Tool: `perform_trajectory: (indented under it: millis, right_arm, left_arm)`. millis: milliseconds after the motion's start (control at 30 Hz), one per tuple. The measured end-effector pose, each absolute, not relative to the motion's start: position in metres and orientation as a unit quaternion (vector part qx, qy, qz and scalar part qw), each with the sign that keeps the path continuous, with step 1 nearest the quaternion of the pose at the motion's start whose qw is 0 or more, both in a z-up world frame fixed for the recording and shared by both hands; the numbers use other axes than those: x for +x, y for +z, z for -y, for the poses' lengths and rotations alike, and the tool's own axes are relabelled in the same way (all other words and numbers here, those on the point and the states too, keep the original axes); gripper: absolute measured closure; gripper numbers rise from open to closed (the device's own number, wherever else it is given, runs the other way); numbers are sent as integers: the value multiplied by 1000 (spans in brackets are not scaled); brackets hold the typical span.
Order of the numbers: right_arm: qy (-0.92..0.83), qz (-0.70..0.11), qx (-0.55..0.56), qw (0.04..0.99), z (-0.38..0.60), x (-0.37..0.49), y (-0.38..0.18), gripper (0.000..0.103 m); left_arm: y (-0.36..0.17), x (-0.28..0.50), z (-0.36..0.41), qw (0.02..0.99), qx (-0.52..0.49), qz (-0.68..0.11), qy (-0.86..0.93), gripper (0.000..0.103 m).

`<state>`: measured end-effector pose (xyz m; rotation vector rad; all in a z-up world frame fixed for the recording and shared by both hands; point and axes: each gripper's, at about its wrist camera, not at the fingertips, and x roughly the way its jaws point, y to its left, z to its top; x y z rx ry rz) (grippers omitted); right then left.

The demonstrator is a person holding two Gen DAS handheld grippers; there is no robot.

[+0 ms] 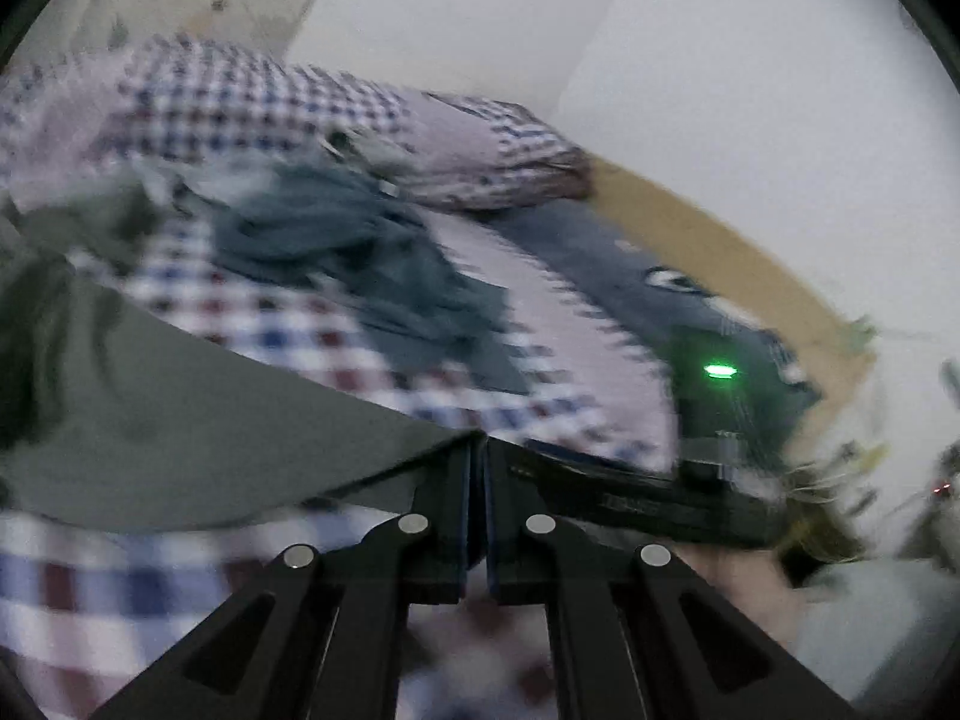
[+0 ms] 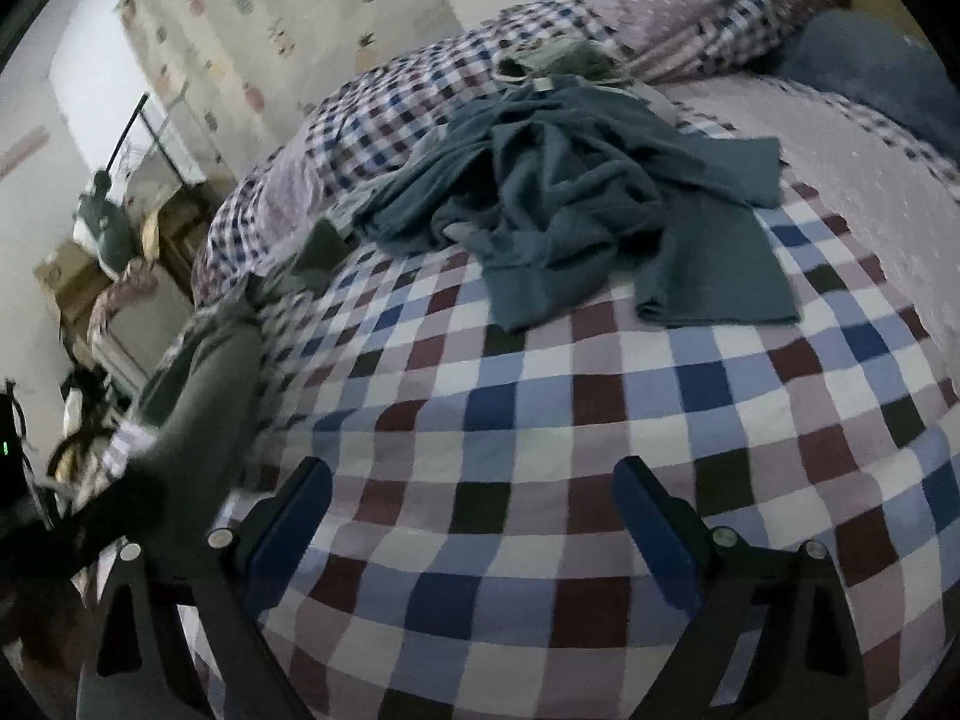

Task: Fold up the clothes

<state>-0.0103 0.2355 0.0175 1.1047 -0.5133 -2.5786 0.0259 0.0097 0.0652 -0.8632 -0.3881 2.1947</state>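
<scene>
Left wrist view: the grey-green cloth (image 1: 180, 408) is pinched at its corner by the left gripper (image 1: 477, 456). The right gripper (image 2: 474, 516) is spread wide; another corner must be caught next, probably.

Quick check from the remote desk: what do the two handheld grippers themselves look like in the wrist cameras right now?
Both match: the left gripper and the right gripper have matte black angular linkage arms with triangular cut-outs, round silver pivot pins at the joints, and flat fingers faced with blue pads. The left view also shows the other unit's black body with a lit green indicator light. No sleeves show.
</scene>
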Motion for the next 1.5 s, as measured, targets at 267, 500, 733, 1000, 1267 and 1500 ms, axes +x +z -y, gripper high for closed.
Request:
perform_trajectory:
  millis: [267,500,733,1000,1267,1500]
  right_arm:
    - [-894,193,381,133,-247,-11,20,6]
    - [-891,192,378,160,-240,-11,22,6]
    - [-874,146,389,252,-207,-8,25,6]
    - [-862,55,416,285,-168,3,15,38]
    - [-873,50,399,276,-171,6,25,84]
    - [-882,25,360,304,-163,19,44,82]
  left_arm:
    - [88,47,2,379,-317,125,860,31]
    - [114,42,129,174,-238,144,944,20]
    - [79,14,189,49,-299,138,943,20]
    - [32,-31,163,36,-395,91,913,88]
    - [101,11,196,102,-268,255,923,95]
    - [166,98,256,93,-124,352,923,96]
